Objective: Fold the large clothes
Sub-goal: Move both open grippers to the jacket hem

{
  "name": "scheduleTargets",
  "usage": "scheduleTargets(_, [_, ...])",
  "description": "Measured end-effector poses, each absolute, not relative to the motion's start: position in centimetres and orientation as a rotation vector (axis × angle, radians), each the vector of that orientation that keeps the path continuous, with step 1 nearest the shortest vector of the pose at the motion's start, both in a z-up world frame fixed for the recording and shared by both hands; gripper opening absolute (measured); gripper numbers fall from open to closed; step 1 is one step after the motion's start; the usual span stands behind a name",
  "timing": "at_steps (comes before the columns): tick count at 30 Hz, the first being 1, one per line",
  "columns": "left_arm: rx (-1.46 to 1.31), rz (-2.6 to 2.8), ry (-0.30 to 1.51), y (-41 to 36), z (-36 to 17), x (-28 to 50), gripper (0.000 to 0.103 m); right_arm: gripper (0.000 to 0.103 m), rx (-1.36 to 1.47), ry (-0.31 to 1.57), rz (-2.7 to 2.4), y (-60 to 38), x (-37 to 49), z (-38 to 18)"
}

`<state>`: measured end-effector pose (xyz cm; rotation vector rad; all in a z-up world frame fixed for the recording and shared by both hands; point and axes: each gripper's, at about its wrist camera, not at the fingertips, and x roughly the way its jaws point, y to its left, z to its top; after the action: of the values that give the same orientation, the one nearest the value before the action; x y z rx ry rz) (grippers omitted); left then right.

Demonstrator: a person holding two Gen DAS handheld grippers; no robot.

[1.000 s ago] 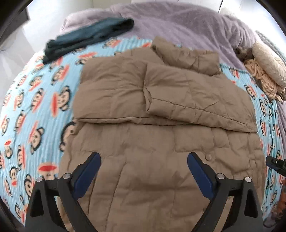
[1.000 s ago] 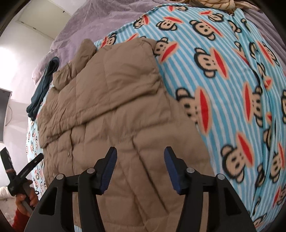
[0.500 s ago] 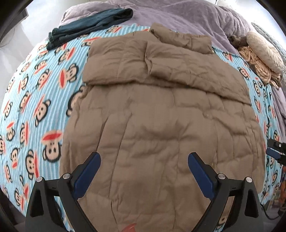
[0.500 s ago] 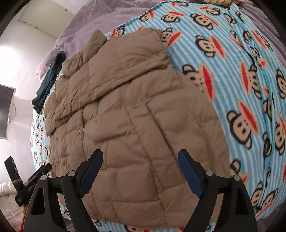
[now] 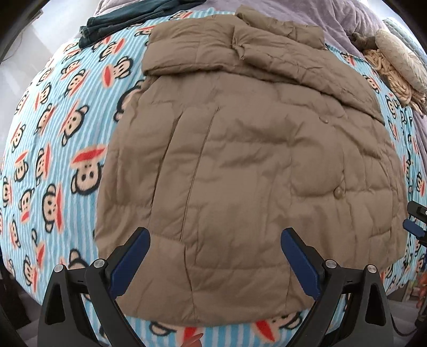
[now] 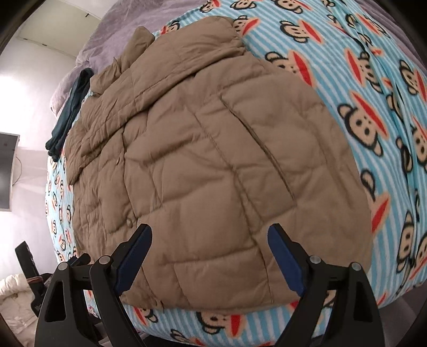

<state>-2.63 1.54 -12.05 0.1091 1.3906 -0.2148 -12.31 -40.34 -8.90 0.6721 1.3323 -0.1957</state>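
A: Across the monkey-print blanket (image 5: pixel 50 149), lying flat: tan quilted puffer jacket (image 5: pixel 248 170), hem toward the cameras, collar at the far end.

B: Showing both sleeves folded in across the upper body, overlapping just below the collar. Sitting near the right front edge, a snap button (image 5: pixel 339 192).

A: Hovering over the hem, left gripper (image 5: pixel 214 256), blue pads (image 5: pixel 130 261) spread wide, pinching nothing.

B: Matching that from the other side, right gripper (image 6: pixel 209 256), fingers also spread wide, nothing between them. Floating above the lower corner of the jacket (image 6: pixel 202 170); touching the fabric or not, hard to say.

A: Peeking in at the right edge of the left wrist view, a bit of the right gripper (image 5: pixel 413 227), just off the jacket's side.

B: And poking in low on the left of the right wrist view, the left gripper's dark frame (image 6: pixel 77 260).

A: Resting on the blanket beyond the jacket's left shoulder, dark teal folded garment (image 5: pixel 133 20), apart from the jacket.

B: Bunching up at the head of the bed, lavender duvet (image 5: pixel 341 13). Piling at the far right, beige knitted throw (image 5: pixel 392 66) with a cushion (image 5: pixel 400 53) on top.

A: Hanging on the wall at the left edge of the right wrist view, a dark screen (image 6: pixel 6 170). Spreading out wide on the jacket's right, blanket (image 6: pixel 373 106) stripes and monkey faces.
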Motion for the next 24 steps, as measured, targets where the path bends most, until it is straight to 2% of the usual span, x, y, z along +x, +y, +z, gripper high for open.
scheduleTargets(16, [0.128, -0.201, 1.427, 3.2, -11.7, -4.8, 0.099, 0.09, 0.836, 1.3, -0.354, -42.1, -17.9, -10.2])
scheduleTargets(24, [-0.034, -0.169, 1.499, 7.1, -13.2, -5.9, 0.098, 0.09, 0.937, 1.301, -0.379, -43.5, -20.6, -11.3])
